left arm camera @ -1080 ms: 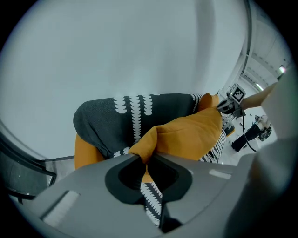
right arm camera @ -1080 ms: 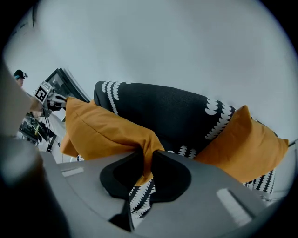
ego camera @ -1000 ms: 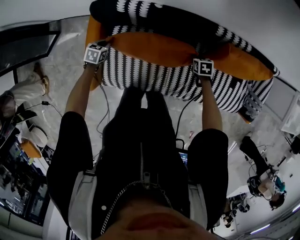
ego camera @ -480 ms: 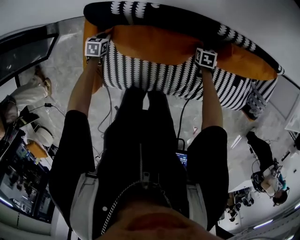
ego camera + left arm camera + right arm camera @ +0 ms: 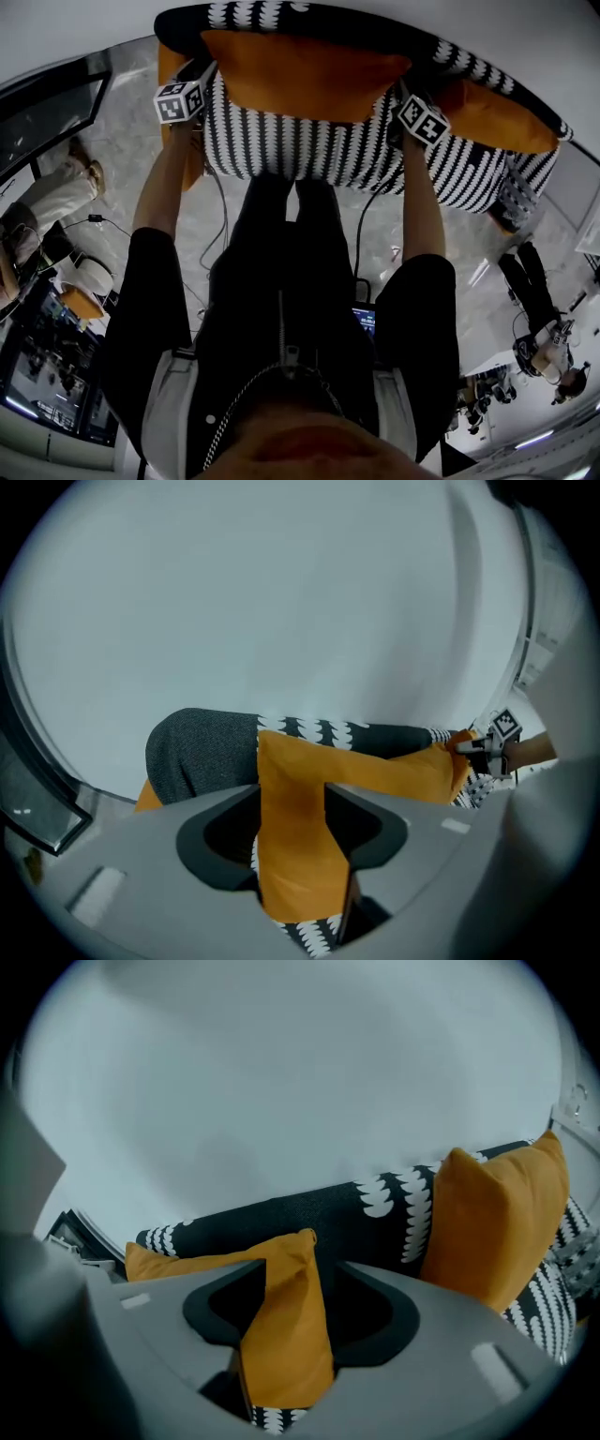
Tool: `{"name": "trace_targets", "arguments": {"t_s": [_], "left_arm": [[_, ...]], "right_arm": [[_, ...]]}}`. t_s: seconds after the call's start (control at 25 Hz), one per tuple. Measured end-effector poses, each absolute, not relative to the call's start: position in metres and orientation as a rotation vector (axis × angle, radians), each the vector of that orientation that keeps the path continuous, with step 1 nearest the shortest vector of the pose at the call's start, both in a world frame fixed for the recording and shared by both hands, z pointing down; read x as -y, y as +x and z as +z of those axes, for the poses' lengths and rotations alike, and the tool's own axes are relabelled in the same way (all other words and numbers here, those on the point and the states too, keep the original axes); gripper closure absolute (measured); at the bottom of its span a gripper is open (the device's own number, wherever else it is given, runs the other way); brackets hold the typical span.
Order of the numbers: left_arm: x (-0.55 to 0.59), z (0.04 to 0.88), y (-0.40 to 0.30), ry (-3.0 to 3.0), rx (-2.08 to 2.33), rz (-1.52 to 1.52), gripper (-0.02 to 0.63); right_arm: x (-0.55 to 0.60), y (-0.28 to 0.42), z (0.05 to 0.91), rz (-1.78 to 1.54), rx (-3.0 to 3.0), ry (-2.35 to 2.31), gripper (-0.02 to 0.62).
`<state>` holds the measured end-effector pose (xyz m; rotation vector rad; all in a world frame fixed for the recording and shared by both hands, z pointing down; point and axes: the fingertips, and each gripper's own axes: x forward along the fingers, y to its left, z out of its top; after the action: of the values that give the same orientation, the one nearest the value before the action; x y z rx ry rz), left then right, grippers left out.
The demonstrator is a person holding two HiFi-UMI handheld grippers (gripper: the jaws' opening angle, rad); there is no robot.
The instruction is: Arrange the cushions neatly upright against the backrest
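An orange cushion (image 5: pixel 300 75) stands upright against the dark backrest (image 5: pixel 281 14) of a black-and-white patterned sofa (image 5: pixel 309 150). My left gripper (image 5: pixel 202 73) is at its left corner, my right gripper (image 5: pixel 398 91) at its right corner. Both sets of jaws are opening. In the left gripper view the cushion's corner (image 5: pixel 375 771) lies loose between the left gripper's (image 5: pixel 292 803) jaws. In the right gripper view the other corner (image 5: pixel 281 1344) sits in the right gripper's (image 5: pixel 298 1312) widening gap. A second orange cushion (image 5: pixel 497 1222) leans on the backrest (image 5: pixel 319 1208) further right.
An orange piece (image 5: pixel 171 66) shows at the sofa's left end. A white wall rises behind the sofa. Cables (image 5: pixel 211 234) trail over the marble floor. A seated person (image 5: pixel 42 202) is at the left, other people (image 5: pixel 534 328) at the right. A lit screen (image 5: pixel 366 319) lies by my legs.
The cushion has been tipped up from lying low on the seat to standing against the backrest. Both grippers moved up and back with its corners.
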<state>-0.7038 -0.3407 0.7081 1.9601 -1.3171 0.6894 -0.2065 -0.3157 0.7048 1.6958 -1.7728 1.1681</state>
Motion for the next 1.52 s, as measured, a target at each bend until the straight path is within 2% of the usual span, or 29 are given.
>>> {"name": "trace_targets", "arguments": {"t_s": [0.08, 0.2, 0.6, 0.64, 0.68, 0.8, 0.92, 1.12, 1.52], "left_arm": [[0.351, 0.707, -0.695, 1.95, 1.336, 0.639, 0.377], [0.366, 0.705, -0.684, 1.929, 1.36, 0.558, 0.354], [0.39, 0.729, -0.672, 1.893, 1.37, 0.533, 0.353], [0.391, 0.727, -0.67, 1.896, 1.366, 0.526, 0.356], [0.392, 0.724, -0.668, 1.901, 1.363, 0.52, 0.361], [0.387, 0.719, -0.665, 1.915, 1.358, 0.514, 0.406], [0.377, 0.718, -0.667, 1.914, 1.358, 0.517, 0.471], [0.357, 0.698, -0.668, 1.932, 1.372, 0.513, 0.541], [0.358, 0.672, -0.68, 1.949, 1.404, 0.41, 0.561]], "right_arm": [[0.33, -0.21, 0.705, 1.17, 1.804, 1.703, 0.354], [0.35, -0.208, 0.709, 1.193, 1.798, 1.738, 0.351], [0.385, -0.22, 0.743, 1.186, 1.711, 1.702, 0.336], [0.385, -0.218, 0.744, 1.183, 1.689, 1.701, 0.346], [0.384, -0.216, 0.743, 1.178, 1.672, 1.698, 0.383], [0.376, -0.213, 0.738, 1.122, 1.657, 1.701, 0.532], [0.365, -0.211, 0.73, 1.069, 1.676, 1.724, 0.551], [0.35, -0.205, 0.703, 1.105, 1.746, 1.767, 0.561], [0.362, -0.21, 0.678, 1.1, 1.835, 1.779, 0.563]]}}
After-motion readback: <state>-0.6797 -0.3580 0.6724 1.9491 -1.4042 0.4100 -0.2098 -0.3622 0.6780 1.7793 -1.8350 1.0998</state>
